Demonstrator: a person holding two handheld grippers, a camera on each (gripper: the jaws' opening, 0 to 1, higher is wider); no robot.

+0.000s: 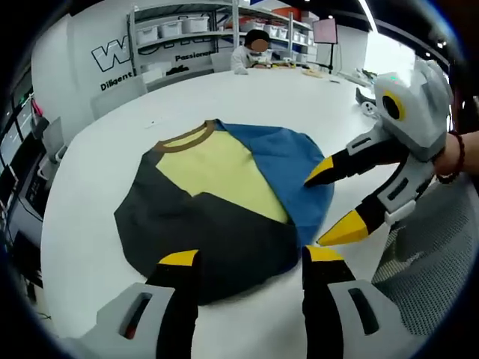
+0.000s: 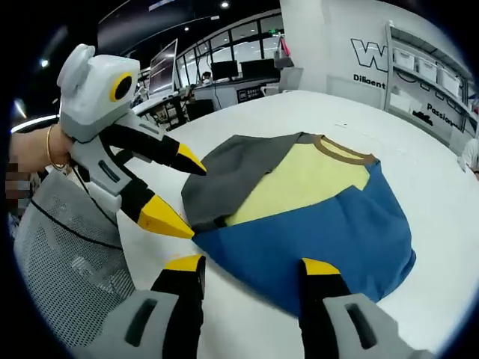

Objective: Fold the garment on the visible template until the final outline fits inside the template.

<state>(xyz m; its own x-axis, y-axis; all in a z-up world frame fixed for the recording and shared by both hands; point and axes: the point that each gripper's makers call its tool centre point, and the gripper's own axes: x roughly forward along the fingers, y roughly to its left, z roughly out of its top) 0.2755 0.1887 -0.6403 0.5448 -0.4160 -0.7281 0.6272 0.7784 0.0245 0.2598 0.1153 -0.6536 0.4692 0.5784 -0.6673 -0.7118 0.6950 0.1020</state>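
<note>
A folded-in garment lies on the white table point(image 1: 97, 194): yellow chest point(image 1: 217, 168), brown collar point(image 1: 187, 140), dark grey side point(image 1: 202, 232), blue side point(image 1: 292, 168). My left gripper point(image 1: 251, 258) stands open at the dark grey hem, nothing between its jaws. My right gripper point(image 1: 333, 200) comes in from the right, open, its tips by the blue edge. In the right gripper view the garment's blue part point(image 2: 322, 239) lies nearest, grey point(image 2: 232, 176) to the left. There my right gripper point(image 2: 251, 265) is open over the blue hem, and the left gripper point(image 2: 179, 191) is open beside the grey fold.
A grey mesh chair point(image 1: 426, 247) stands at the table's near edge, also seen as mesh chair point(image 2: 60, 247). Shelves with white bins point(image 1: 187, 26) line the back wall. A person point(image 1: 251, 52) sits at the far side. Monitors point(image 2: 165, 67) stand behind.
</note>
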